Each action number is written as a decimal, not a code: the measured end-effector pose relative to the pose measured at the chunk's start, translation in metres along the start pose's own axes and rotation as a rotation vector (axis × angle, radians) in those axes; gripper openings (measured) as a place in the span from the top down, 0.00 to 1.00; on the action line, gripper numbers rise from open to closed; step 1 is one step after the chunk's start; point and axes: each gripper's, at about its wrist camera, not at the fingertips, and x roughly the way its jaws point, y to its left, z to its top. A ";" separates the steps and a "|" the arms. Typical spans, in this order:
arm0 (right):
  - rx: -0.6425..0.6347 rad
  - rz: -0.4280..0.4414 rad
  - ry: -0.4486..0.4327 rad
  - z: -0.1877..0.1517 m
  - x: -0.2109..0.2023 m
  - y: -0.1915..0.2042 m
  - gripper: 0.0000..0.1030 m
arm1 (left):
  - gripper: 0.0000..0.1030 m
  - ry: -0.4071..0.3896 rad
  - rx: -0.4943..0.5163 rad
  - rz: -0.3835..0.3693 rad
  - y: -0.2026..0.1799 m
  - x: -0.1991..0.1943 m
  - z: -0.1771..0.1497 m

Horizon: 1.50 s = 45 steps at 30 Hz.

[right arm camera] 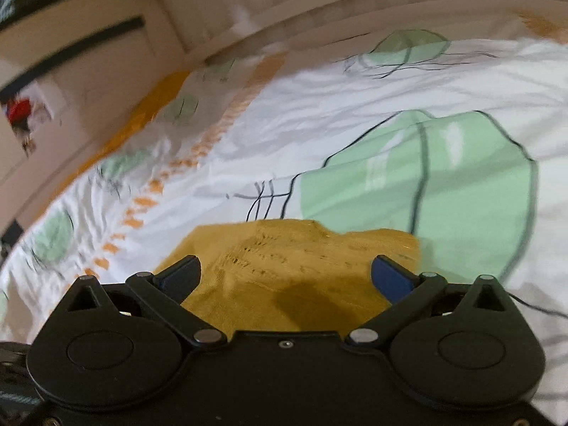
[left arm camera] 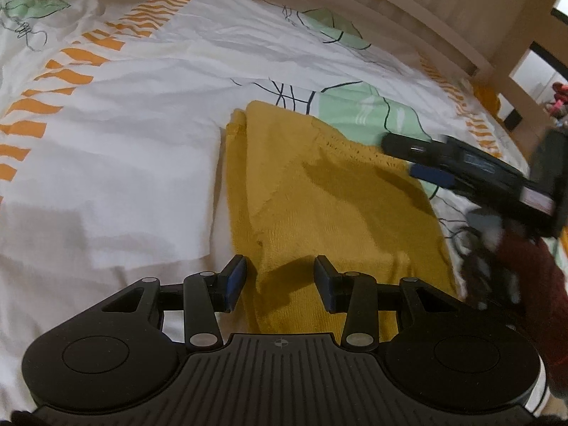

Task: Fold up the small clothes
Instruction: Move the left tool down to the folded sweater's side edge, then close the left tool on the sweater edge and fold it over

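Observation:
A mustard-yellow knit garment [left arm camera: 330, 209] lies folded in a long strip on the bed cover. My left gripper [left arm camera: 280, 282] hovers over its near end, jaws apart, with the cloth lying flat below them and no pad pressing on it. My right gripper [left arm camera: 413, 159] comes in from the right over the garment's far right edge, blurred. In the right wrist view the right gripper [right arm camera: 285, 277] stands wide open above the garment's knit edge [right arm camera: 291, 259], with nothing held between its blue pads [right arm camera: 390, 278].
The white bed cover [left arm camera: 124, 142] has orange stripes and green shapes and is wrinkled. A pale wooden bed frame [left arm camera: 443, 10] runs along the far side. A dark red sleeve [left arm camera: 525, 269] shows at the right. Pale furniture [right arm camera: 71, 71] stands beyond the bed.

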 end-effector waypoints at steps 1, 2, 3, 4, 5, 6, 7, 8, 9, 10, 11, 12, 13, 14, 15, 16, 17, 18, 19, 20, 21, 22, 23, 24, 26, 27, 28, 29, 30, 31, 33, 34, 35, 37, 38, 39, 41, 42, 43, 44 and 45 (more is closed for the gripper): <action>0.023 0.001 -0.002 -0.001 -0.006 -0.004 0.01 | 0.61 -0.001 -0.010 -0.003 0.002 -0.001 -0.001; 0.048 0.003 0.001 -0.002 -0.013 -0.009 0.00 | 0.61 -0.002 -0.023 -0.006 0.005 -0.001 -0.002; 0.073 0.009 0.011 -0.005 -0.019 -0.014 0.00 | 0.61 -0.005 -0.037 -0.012 0.008 -0.002 -0.003; 0.088 0.014 0.022 -0.007 -0.024 -0.017 0.00 | 0.61 -0.010 -0.051 -0.023 0.010 -0.002 -0.004; 0.096 0.017 0.032 -0.009 -0.028 -0.020 0.00 | 0.61 -0.013 -0.064 -0.032 0.012 -0.003 -0.005; 0.093 0.015 0.040 -0.012 -0.034 -0.022 0.00 | 0.61 -0.016 -0.077 -0.040 0.014 -0.004 -0.006; 0.086 0.012 0.046 -0.015 -0.038 -0.024 0.00 | 0.60 -0.020 -0.086 -0.043 0.016 -0.005 -0.008; 0.081 0.011 0.052 -0.017 -0.042 -0.025 0.00 | 0.60 -0.025 -0.091 -0.044 0.017 -0.005 -0.009; 0.084 0.016 0.057 -0.020 -0.046 -0.027 0.00 | 0.57 -0.027 -0.091 -0.041 0.017 -0.006 -0.011; 0.091 0.022 0.060 -0.022 -0.050 -0.028 0.00 | 0.55 -0.026 -0.086 -0.034 0.016 -0.007 -0.012; 0.101 0.031 0.062 -0.024 -0.054 -0.030 0.00 | 0.51 -0.021 -0.078 -0.027 0.015 -0.008 -0.014; 0.111 0.040 0.062 -0.026 -0.057 -0.032 0.00 | 0.51 -0.019 -0.071 -0.021 0.013 -0.009 -0.017; 0.118 0.044 0.061 -0.028 -0.060 -0.033 0.00 | 0.51 -0.016 -0.068 -0.021 0.012 -0.011 -0.020; 0.126 0.049 0.063 -0.029 -0.061 -0.034 0.00 | 0.51 -0.007 -0.073 -0.023 0.012 -0.011 -0.022; 0.134 0.055 0.066 -0.031 -0.062 -0.036 0.00 | 0.51 0.005 -0.085 -0.027 0.012 -0.012 -0.025; 0.140 0.059 0.069 -0.032 -0.063 -0.038 0.00 | 0.51 0.017 -0.103 -0.038 0.013 -0.012 -0.028; 0.146 0.064 0.071 -0.033 -0.063 -0.039 0.00 | 0.51 0.023 -0.121 -0.055 0.014 -0.012 -0.030; 0.153 0.071 0.073 -0.033 -0.062 -0.041 0.00 | 0.50 0.029 -0.141 -0.074 0.014 -0.011 -0.032; 0.159 0.078 0.075 -0.034 -0.061 -0.042 0.00 | 0.48 0.034 -0.153 -0.092 0.014 -0.010 -0.033; 0.169 0.086 0.078 -0.035 -0.060 -0.044 0.00 | 0.43 0.038 -0.154 -0.104 0.012 -0.007 -0.033; 0.178 0.092 0.080 -0.035 -0.059 -0.046 0.00 | 0.41 0.045 -0.148 -0.113 0.010 -0.004 -0.033; 0.187 0.100 0.082 -0.037 -0.058 -0.048 0.00 | 0.41 0.053 -0.143 -0.126 0.008 0.001 -0.031; 0.194 0.109 0.086 -0.036 -0.055 -0.050 0.00 | 0.38 0.060 -0.140 -0.135 0.006 0.005 -0.031; 0.199 0.119 0.090 -0.036 -0.052 -0.052 0.00 | 0.33 0.065 -0.136 -0.146 0.004 0.009 -0.029; 0.202 0.132 0.102 -0.035 -0.044 -0.054 0.00 | 0.30 0.064 -0.126 -0.167 -0.001 0.016 -0.026; 0.201 0.138 0.107 -0.034 -0.040 -0.054 0.00 | 0.27 0.067 -0.125 -0.174 -0.002 0.019 -0.024; 0.200 0.141 0.110 -0.034 -0.037 -0.054 0.00 | 0.27 0.067 -0.128 -0.186 -0.004 0.023 -0.022; 0.198 0.148 0.114 -0.032 -0.031 -0.055 0.00 | 0.25 0.066 -0.133 -0.196 -0.003 0.026 -0.020; 0.198 0.154 0.113 -0.031 -0.028 -0.055 0.00 | 0.25 0.066 -0.136 -0.207 -0.003 0.028 -0.020; 0.198 0.162 0.112 -0.030 -0.025 -0.055 0.00 | 0.25 0.064 -0.135 -0.218 -0.003 0.031 -0.018; 0.204 0.177 0.114 -0.026 -0.016 -0.056 0.00 | 0.25 0.065 -0.129 -0.235 -0.003 0.036 -0.015; 0.205 0.182 0.115 -0.024 -0.012 -0.056 0.00 | 0.25 0.067 -0.123 -0.243 -0.005 0.039 -0.013; 0.205 0.188 0.114 -0.022 -0.008 -0.056 0.00 | 0.25 0.069 -0.115 -0.250 -0.006 0.041 -0.012; 0.204 0.201 0.119 -0.018 0.001 -0.055 0.00 | 0.24 0.074 -0.096 -0.259 -0.010 0.046 -0.009; 0.203 0.208 0.122 -0.016 0.005 -0.055 0.00 | 0.22 0.075 -0.086 -0.264 -0.011 0.047 -0.009; 0.201 0.214 0.124 -0.014 0.010 -0.054 0.00 | 0.19 0.075 -0.079 -0.270 -0.013 0.048 -0.009; 0.203 0.223 0.128 -0.010 0.018 -0.054 0.00 | 0.19 0.067 -0.078 -0.274 -0.015 0.047 -0.011; 0.205 0.229 0.130 -0.008 0.021 -0.055 0.00 | 0.19 0.064 -0.075 -0.275 -0.016 0.046 -0.013; 0.207 0.235 0.133 -0.007 0.023 -0.055 0.00 | 0.19 0.065 -0.074 -0.283 -0.016 0.046 -0.014; 0.215 0.241 0.138 -0.005 0.025 -0.056 0.00 | 0.19 0.069 -0.081 -0.295 -0.016 0.044 -0.015; 0.224 0.247 0.144 -0.004 0.025 -0.057 0.00 | 0.19 0.075 -0.093 -0.309 -0.015 0.043 -0.016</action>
